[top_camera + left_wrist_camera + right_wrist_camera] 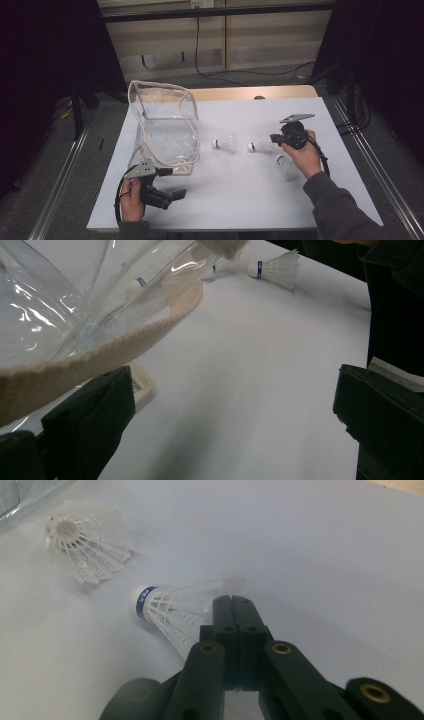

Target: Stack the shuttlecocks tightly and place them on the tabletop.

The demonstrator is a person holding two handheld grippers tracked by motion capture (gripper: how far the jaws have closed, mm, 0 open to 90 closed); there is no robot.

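Observation:
My right gripper (273,140) is shut on the feather skirt of a white shuttlecock (260,145), whose blue-banded cork points left. In the right gripper view the jaws meet at the skirt (233,605) of that shuttlecock (165,611). A second shuttlecock (226,143) lies loose to its left (82,542). A third (286,165) lies by the right hand. A clear plastic bag (165,125) with beige trim stands at the left. My left gripper (175,182) rests open at the bag's near corner, with the beige strap (100,357) crossing above its left jaw and nothing pinched (232,390).
A white mat (240,200) covers the table, with the wooden tabletop (250,93) showing at the far edge. Metal rails run along both sides on the floor. A dark sleeve (395,305) fills the right of the left gripper view, with a shuttlecock (277,269) beyond it.

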